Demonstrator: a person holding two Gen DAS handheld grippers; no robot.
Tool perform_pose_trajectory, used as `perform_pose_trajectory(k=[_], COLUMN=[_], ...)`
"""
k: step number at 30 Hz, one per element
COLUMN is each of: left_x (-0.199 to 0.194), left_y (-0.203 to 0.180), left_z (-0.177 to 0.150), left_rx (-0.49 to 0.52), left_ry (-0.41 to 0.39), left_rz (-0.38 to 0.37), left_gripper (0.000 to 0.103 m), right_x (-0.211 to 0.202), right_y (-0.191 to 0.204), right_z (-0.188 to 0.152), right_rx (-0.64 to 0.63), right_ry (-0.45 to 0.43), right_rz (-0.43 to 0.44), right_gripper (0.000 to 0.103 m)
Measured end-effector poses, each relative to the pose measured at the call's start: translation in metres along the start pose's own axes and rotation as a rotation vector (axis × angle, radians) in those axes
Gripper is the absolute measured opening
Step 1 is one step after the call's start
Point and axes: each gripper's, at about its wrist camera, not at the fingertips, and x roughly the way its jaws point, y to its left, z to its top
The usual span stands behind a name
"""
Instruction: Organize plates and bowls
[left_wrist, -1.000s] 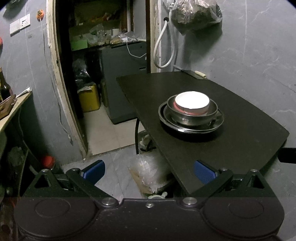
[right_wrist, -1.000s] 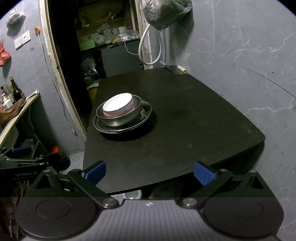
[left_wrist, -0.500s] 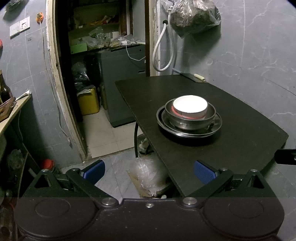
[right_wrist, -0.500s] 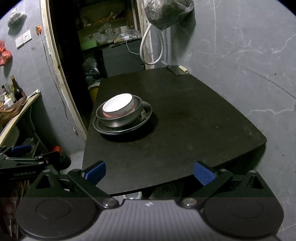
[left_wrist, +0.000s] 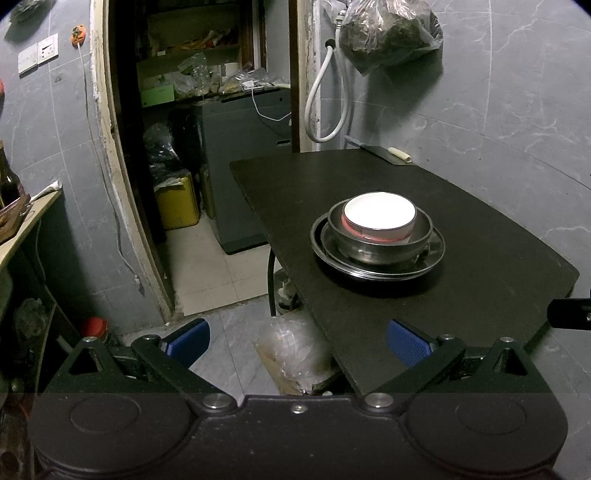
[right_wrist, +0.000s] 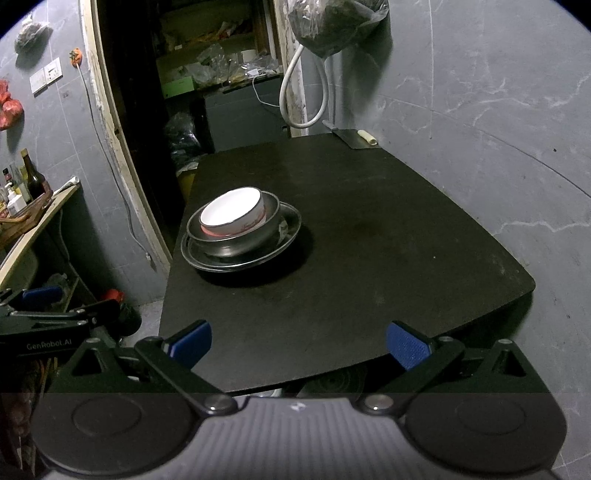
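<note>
Blue-padded fingers (left_wrist: 188, 338) of the left gripper (left_wrist: 297, 341) stand wide apart and empty, off the near corner of the worktop (left_wrist: 498, 258), and the right gripper (right_wrist: 299, 341) holds its fingers (right_wrist: 406, 345) just as wide at the near edge, nothing between them. It's a dark matte worktop set against a grey marbled wall (right_wrist: 480, 92), with an open doorway (left_wrist: 207, 129) to a cluttered storeroom beyond. On the worktop's left half sits the stack: a white bowl (right_wrist: 234, 214) with a red band nested in a steel bowl (right_wrist: 236, 242) on a steel plate (right_wrist: 288, 229), and "GenRobot.AI" reads on the left gripper in the right wrist view.
</note>
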Motion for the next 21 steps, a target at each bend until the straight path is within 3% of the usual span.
perform_pose_trajectory(k=[21], left_x=[0.0026], left_y=[-0.0013], left_z=[0.0027], left_rx=[0.005], left_ry=[0.003], left_rz=[0.006], left_gripper=[0.102], right_x=[0.0006], right_y=[-0.0019], right_z=[0.0015], right_rx=[0.000], right_ry=[0.004], right_rz=[0.003], right_gripper=[0.103])
